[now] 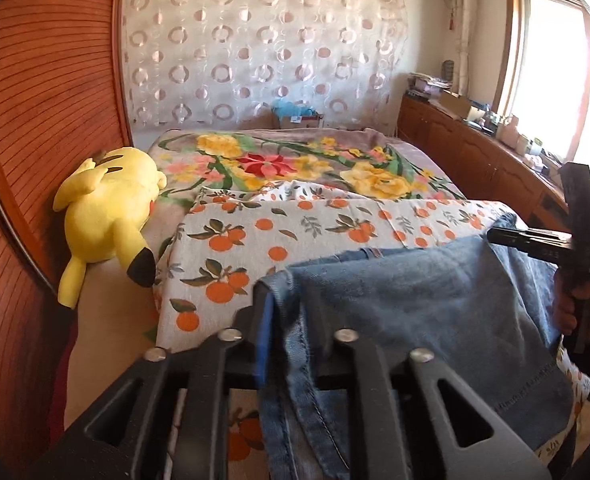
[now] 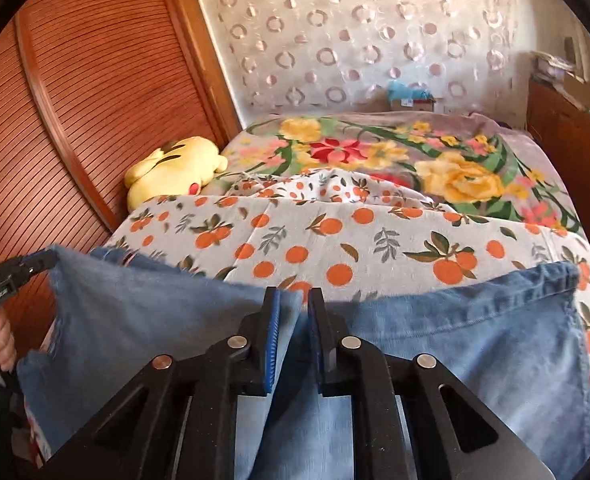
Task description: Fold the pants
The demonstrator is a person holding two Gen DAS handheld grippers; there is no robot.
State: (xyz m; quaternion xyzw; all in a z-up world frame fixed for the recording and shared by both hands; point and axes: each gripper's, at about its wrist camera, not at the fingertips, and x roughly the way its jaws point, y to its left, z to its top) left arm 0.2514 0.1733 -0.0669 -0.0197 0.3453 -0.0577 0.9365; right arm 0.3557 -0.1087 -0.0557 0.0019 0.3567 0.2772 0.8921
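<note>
Jaws of left gripper point(image 1: 291, 300) and right gripper point(image 2: 294, 294) stand slightly parted around jeans point(image 1: 415, 312).

Both wrist cameras sit close over the jeans point(image 1: 435, 320), tilted down, perhaps side by side; bed point(image 2: 375, 148) shared

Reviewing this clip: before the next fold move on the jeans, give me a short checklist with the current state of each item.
1. Left gripper has denim between its fingers: ok; whether the pads press, cannot tell.
2. Right gripper has the jeans edge between its blue pads: ok; firmness of the pinch, cannot tell.
3. Denim spans between the two grippers without bunching: ok.
4. Orange-print sheet beyond the jeans is free to fold onto: ok.
5. Yellow plush toy lies clear of the jeans: ok.
6. Lower part of the jeans lies flat: cannot tell, hidden below.
</note>
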